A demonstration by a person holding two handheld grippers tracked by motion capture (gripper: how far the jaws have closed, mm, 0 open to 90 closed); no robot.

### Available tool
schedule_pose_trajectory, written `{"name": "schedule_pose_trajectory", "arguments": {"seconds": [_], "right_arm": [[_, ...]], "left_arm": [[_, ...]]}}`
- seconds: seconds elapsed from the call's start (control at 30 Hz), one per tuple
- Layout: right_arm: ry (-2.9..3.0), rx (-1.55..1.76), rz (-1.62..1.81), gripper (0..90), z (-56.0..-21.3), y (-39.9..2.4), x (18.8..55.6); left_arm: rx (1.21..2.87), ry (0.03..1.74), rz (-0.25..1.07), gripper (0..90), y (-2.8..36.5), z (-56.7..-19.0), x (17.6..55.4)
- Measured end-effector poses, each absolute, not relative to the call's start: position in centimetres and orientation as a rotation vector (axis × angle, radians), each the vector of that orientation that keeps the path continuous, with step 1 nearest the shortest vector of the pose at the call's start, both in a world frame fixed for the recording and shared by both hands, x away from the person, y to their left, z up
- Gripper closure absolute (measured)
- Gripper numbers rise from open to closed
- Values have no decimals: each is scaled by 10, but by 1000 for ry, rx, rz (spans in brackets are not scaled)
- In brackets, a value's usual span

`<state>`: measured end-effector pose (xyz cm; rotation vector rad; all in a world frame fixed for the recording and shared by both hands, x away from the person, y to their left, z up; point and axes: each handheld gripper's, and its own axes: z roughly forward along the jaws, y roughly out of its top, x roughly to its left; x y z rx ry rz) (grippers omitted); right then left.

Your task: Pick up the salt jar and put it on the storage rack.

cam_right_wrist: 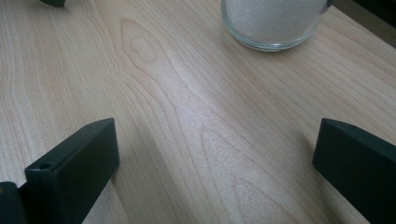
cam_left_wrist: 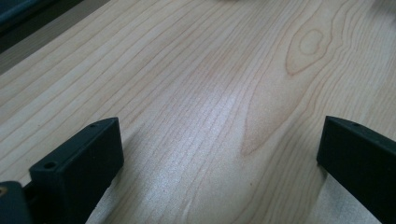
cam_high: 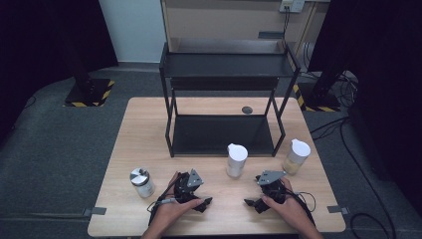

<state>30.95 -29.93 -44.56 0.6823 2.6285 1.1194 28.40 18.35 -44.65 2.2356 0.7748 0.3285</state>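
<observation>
Table (cam_high: 149, 129): broad pale wood, carrying everything; the black two-tier rack (cam_high: 226, 99) stood at its far side with both shelves bare.
Jars: the middle white-lidded jar (cam_high: 237, 159) sat just in front of the rack, a second white-lidded jar (cam_high: 296, 156) off to its right, a silver-capped jar (cam_high: 142, 182) at the left.
Right gripper (cam_high: 251, 202): jaws spread wide, nothing between them, resting low near the front edge.
Left gripper (cam_high: 205, 202): likewise wide and empty, tips facing the right one.
Step in hand: likely a reach for the middle jar; best to square up and straddle its body below the lid.
View difference: the right gripper view caught that jar's glass base (cam_right_wrist: 273, 23) and white contents; the high view showed the lids and rack.
</observation>
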Motion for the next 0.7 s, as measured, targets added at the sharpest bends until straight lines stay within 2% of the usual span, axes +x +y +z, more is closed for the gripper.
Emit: {"name": "schedule_pose_trajectory", "arguments": {"seconds": [0.7], "right_arm": [[2621, 697, 1116, 9, -446, -298, 308]], "left_arm": [[2234, 772, 336, 0, 183, -447, 283]]}}
